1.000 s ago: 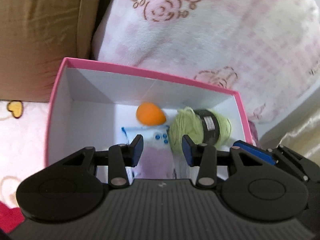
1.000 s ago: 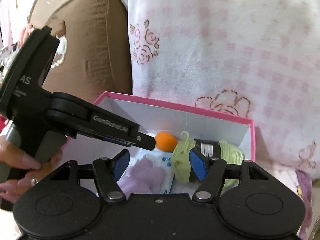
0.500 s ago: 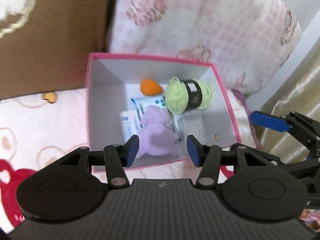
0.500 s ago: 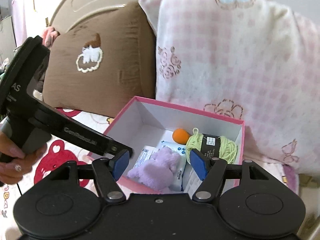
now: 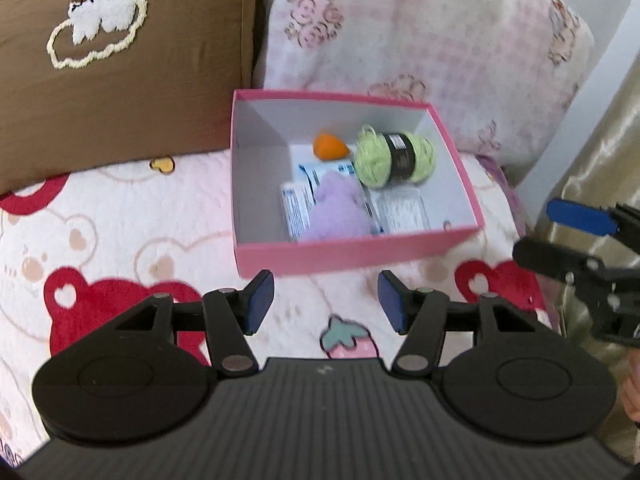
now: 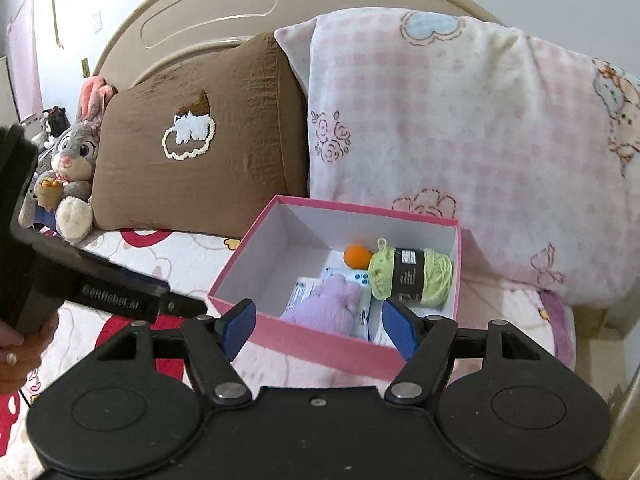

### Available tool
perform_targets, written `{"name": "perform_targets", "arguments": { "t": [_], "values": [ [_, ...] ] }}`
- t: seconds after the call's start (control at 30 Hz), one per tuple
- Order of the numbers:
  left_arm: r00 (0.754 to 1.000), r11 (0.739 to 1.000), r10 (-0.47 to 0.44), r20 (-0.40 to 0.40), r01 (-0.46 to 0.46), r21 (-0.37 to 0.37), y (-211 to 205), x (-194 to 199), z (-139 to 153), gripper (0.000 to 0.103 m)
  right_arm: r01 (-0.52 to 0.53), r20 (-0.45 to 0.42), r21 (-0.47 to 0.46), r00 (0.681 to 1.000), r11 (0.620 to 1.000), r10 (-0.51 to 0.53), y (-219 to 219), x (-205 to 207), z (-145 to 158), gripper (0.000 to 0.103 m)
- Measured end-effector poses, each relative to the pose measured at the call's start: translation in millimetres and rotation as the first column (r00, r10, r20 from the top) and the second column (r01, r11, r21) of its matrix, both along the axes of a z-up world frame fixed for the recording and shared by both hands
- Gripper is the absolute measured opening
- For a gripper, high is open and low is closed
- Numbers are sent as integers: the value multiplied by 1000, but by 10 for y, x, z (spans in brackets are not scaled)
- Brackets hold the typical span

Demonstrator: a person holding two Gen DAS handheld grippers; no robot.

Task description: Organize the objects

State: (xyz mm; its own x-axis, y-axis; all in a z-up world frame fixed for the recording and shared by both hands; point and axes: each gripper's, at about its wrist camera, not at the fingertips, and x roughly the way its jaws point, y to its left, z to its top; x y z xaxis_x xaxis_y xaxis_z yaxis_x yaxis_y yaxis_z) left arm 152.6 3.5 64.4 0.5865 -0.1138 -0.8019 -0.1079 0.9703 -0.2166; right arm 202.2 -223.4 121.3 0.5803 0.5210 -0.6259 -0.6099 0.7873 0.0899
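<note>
Both grippers empty, opening; pink box [image 5: 352,258] just beyond left gripper [image 5: 326,302]

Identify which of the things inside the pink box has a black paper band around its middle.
The green yarn ball, at the box's far right next to the orange egg-shaped piece. The purple plush and the white packets carry no band.

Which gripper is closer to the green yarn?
Probably right: right gripper by the pink box's right side, where the yarn lies; left gripper by its left corner. Both jaws opening, empty.
</note>
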Motion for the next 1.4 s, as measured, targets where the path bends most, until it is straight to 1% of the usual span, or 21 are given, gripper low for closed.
{"name": "perform_targets", "arguments": {
  "t": [0.1,0.23,0.3,0.37,0.4,0.47,0.6,0.73,0.8,0.9,1.0,1.17,1.3,1.4],
  "values": [
    [1000,999,-4,5,4,32,-99,-165,22,59,21,-8,-18,1000,1000,-21,-51,-111,-7,78],
    [1000,1000,4,10,-4,28,-168,-343,32,60,44,-31,-44,998,998,-46,-110,-231,-42,78],
    [1000,999,12,14,-13,43,-204,-435,43,61,53,-39,-48,998,997,-55,-145,-286,-62,79],
    [1000,997,21,20,-23,71,-229,-499,53,62,63,-37,-55,997,997,-65,-168,-337,-83,80],
    [999,996,28,23,-29,80,-234,-529,55,63,67,-32,-64,997,996,-69,-177,-365,-97,83],
    [999,995,37,22,-38,89,-235,-596,44,63,79,-21,-78,997,994,-80,-191,-419,-131,85],
    [999,992,48,14,-49,115,-247,-681,-6,64,91,-28,-85,995,992,-93,-217,-505,-219,87],
    [999,995,36,-2,-36,91,-233,-719,-54,67,104,-35,-86,994,991,-107,-220,-563,-287,88],
    [999,996,43,-2,-43,79,-213,-734,-72,71,112,-35,-89,993,990,-115,-221,-587,-315,90],
    [999,994,51,-2,-51,93,-209,-750,-94,72,119,-34,-101,992,988,-123,-214,-608,-353,91],
    [999,994,50,-7,-49,97,-220,-756,-115,76,128,-40,-112,990,985,-133,-206,-617,-388,91],
    [999,991,41,-6,-40,130,-268,-749,-124,87,158,-63,-125,984,979,-167,-199,-619,-441,93],
    [999,992,37,-12,-35,123,-287,-759,-127,96,187,-69,-141,978,972,-198,-206,-610,-476,96],
    [999,990,37,-17,-34,134,-298,-755,-124,99,199,-63,-151,976,968,-210,-211,-617,-479,97]
  ]
}}
